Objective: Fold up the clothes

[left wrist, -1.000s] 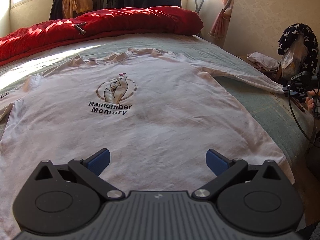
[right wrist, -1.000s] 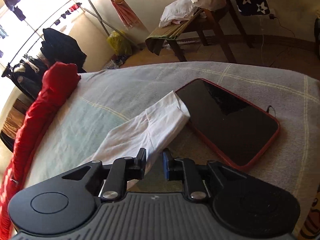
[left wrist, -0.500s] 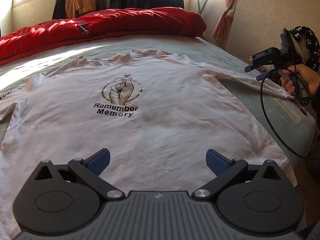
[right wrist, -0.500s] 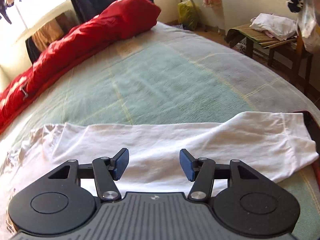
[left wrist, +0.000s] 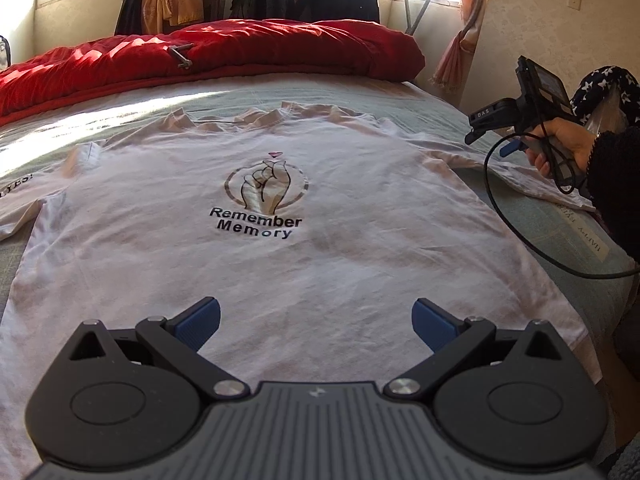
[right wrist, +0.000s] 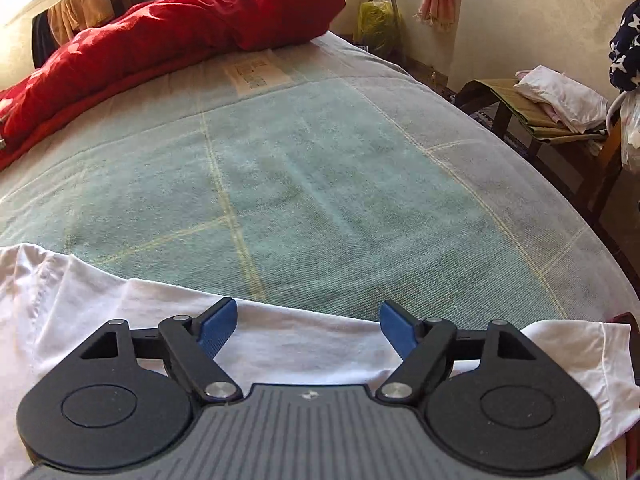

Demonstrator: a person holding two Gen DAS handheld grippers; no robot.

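Note:
A white T-shirt [left wrist: 280, 272] printed "Remember Memory" lies flat, front up, on the bed. My left gripper [left wrist: 316, 326] hovers open over the lower hem, nothing between its blue pads. In the left wrist view a hand holds my right gripper [left wrist: 490, 142] above the shirt's right sleeve [left wrist: 532, 182]. From the right wrist camera that long sleeve [right wrist: 312, 346] stretches across the bottom of the picture under my right gripper [right wrist: 308, 326]. Its jaws are opening, clear of the cloth, with nothing pinched.
A red duvet [left wrist: 224, 50] is piled along the far side of the green bedspread [right wrist: 320, 184]. A red phone's edge [right wrist: 624, 318] shows by the sleeve cuff. A wooden stool with folded cloth [right wrist: 560, 100] stands beside the bed on the right.
My right gripper swung from the sleeve cuff and phone towards the middle of the sleeve, rolled level, and its jaws widened from nearly shut. The left gripper stayed put, open.

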